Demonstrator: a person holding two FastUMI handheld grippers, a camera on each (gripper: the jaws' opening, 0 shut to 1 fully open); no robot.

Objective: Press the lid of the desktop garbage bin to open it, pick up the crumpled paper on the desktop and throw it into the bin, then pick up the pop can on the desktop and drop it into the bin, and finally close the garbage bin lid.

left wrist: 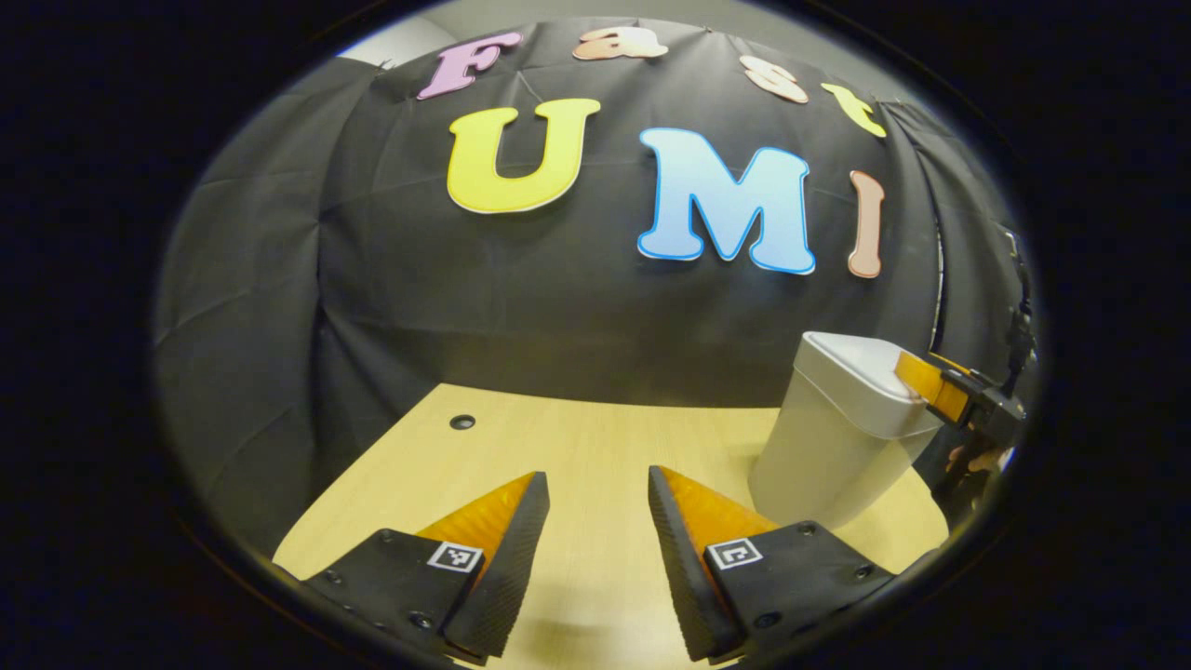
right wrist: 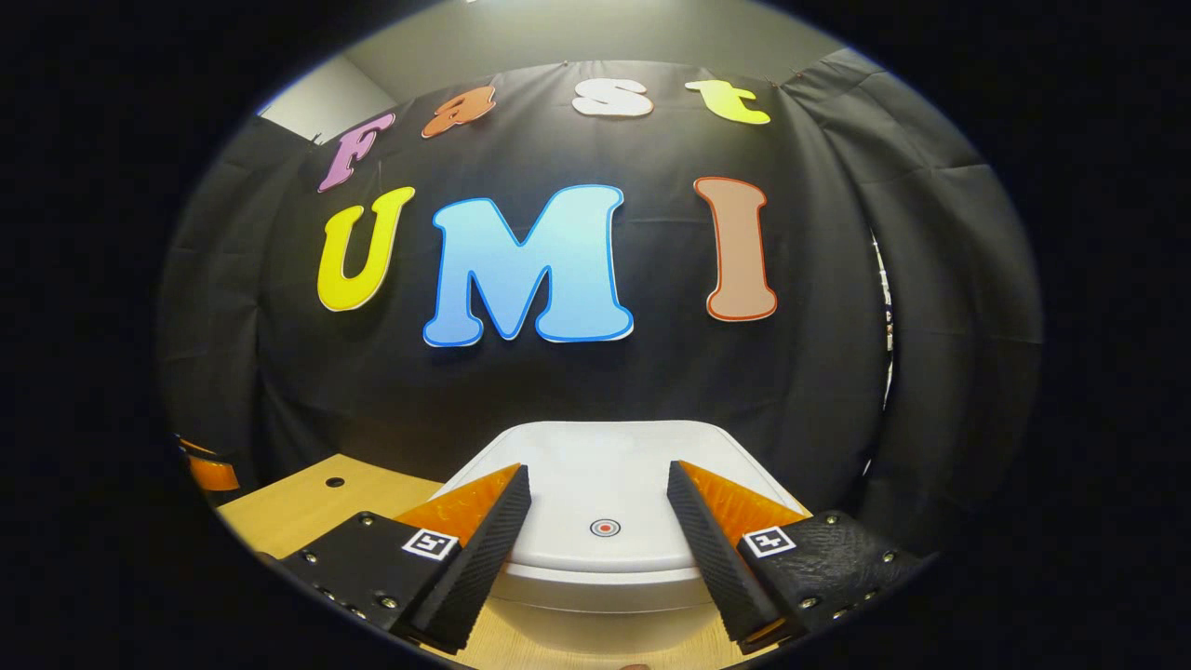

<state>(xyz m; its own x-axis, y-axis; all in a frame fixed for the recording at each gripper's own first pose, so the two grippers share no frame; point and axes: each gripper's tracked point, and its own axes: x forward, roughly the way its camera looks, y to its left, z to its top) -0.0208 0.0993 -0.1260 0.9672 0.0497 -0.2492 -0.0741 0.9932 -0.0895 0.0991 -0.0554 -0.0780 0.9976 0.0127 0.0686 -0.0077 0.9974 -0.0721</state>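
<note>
Above the bin (right wrist: 595, 521) lid's round mark, right gripper (right wrist: 597, 516) jaws apart.

The bin (left wrist: 842, 437) is a pale, rounded container standing upright on the tabletop (left wrist: 577, 447), toward its right side in the left gripper view. Its white lid (right wrist: 605, 493) lies flat and closed on top. A small red-and-white round mark (right wrist: 605, 528) sits near the lid's near edge.
</note>
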